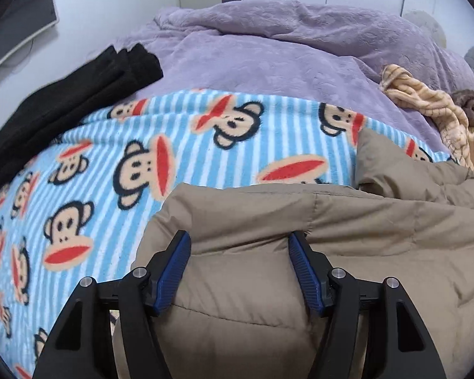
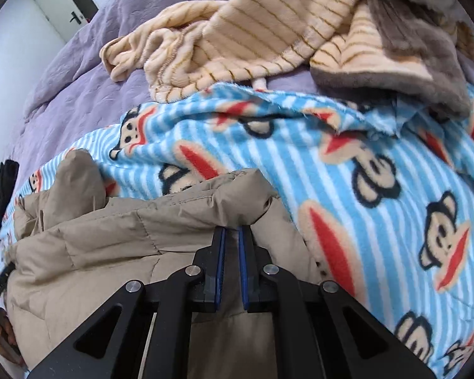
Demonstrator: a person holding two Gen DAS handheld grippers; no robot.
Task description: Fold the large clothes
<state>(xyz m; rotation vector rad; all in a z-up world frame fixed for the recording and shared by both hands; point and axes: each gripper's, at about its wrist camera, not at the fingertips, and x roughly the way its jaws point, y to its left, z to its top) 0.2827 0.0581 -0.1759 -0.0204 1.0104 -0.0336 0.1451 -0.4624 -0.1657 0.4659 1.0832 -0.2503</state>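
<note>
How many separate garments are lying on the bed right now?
3, perhaps more hidden: the tan quilted puffer jacket in front, under both hand-held grippers; the folded black garment at far left; the crumpled cream striped fleece garment at far right.

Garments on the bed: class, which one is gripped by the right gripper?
The tan puffer jacket. The right gripper pinches a fold of it; the black garment and the striped beige fleece lie untouched farther off.

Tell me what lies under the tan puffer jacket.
The tan puffer jacket rests on the blue striped monkey blanket, which spreads over a purple bedspread. What the jacket itself covers is hidden.
</note>
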